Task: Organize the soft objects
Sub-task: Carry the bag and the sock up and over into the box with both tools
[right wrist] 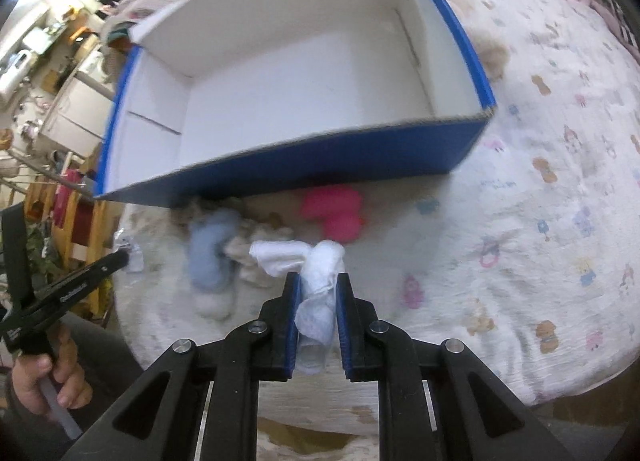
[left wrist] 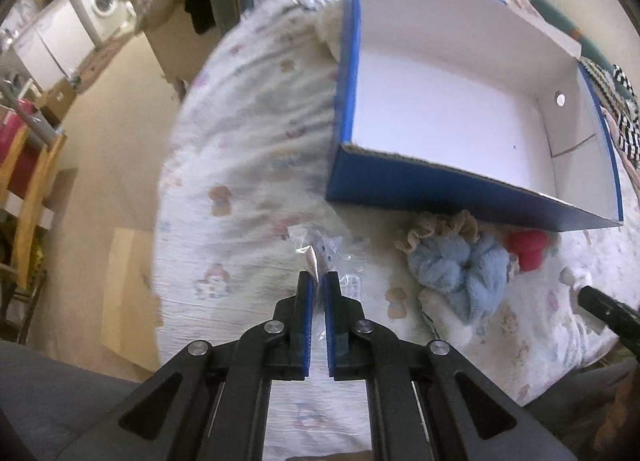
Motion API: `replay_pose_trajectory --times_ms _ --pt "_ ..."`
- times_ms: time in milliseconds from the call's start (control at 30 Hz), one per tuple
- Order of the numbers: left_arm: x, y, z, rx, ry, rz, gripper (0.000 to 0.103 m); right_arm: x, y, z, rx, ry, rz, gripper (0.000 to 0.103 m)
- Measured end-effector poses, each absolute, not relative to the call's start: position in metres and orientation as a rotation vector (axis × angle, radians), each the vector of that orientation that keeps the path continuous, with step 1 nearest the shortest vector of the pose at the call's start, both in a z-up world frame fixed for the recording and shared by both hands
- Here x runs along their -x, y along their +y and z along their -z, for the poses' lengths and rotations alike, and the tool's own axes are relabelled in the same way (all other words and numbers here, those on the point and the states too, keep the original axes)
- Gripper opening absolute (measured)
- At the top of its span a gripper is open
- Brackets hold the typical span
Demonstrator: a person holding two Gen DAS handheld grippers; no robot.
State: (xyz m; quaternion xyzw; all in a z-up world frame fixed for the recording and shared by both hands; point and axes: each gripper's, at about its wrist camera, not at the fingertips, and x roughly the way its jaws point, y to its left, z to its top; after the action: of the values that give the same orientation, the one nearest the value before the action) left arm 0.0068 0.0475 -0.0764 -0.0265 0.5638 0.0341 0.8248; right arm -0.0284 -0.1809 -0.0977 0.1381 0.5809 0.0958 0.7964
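Note:
A blue cardboard box (left wrist: pixel 440 185) with a white inside stands open and empty on a bed; it also shows in the right wrist view (right wrist: pixel 320 169). In front of it lie a light blue fluffy scrunchie (left wrist: pixel 460 273), a beige scrunchie (left wrist: pixel 440 227) and a red soft object (left wrist: pixel 528 247). My left gripper (left wrist: pixel 319 281) is shut on a clear plastic packet (left wrist: pixel 320 257) above the bedsheet. My right gripper (right wrist: pixel 318 281) is shut on a white cloth (right wrist: pixel 316 289), held just in front of the pile of the blue scrunchie (right wrist: pixel 210 253) and the pink object (right wrist: pixel 336 213).
The bed has a white sheet (right wrist: pixel 540 201) printed with small cartoon figures. Its edge drops to a beige floor (left wrist: pixel 112 149) on the left. A wooden chair (left wrist: pixel 28 189) and a washing machine (left wrist: pixel 104 1) stand beyond. Striped fabric (left wrist: pixel 624 117) lies right of the box.

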Motion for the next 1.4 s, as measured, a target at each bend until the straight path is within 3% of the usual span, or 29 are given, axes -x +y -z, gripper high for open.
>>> replay_pose_trajectory --times_ms 467,800,1067,1400 --pt "0.019 0.046 -0.001 0.014 0.911 -0.157 0.005 0.041 -0.173 0.02 -0.271 0.902 -0.409 0.019" --pt "0.012 0.023 -0.056 -0.014 0.825 -0.119 0.005 0.035 -0.187 -0.017 -0.317 0.717 -0.377 0.019" --pt "-0.023 0.011 -0.061 -0.009 0.832 -0.026 0.005 0.031 -0.196 -0.021 -0.347 0.704 -0.317 0.019" --pt "-0.095 -0.008 -0.036 0.053 0.915 0.128 0.005 -0.023 -0.199 -0.012 -0.312 0.824 -0.281 0.019"
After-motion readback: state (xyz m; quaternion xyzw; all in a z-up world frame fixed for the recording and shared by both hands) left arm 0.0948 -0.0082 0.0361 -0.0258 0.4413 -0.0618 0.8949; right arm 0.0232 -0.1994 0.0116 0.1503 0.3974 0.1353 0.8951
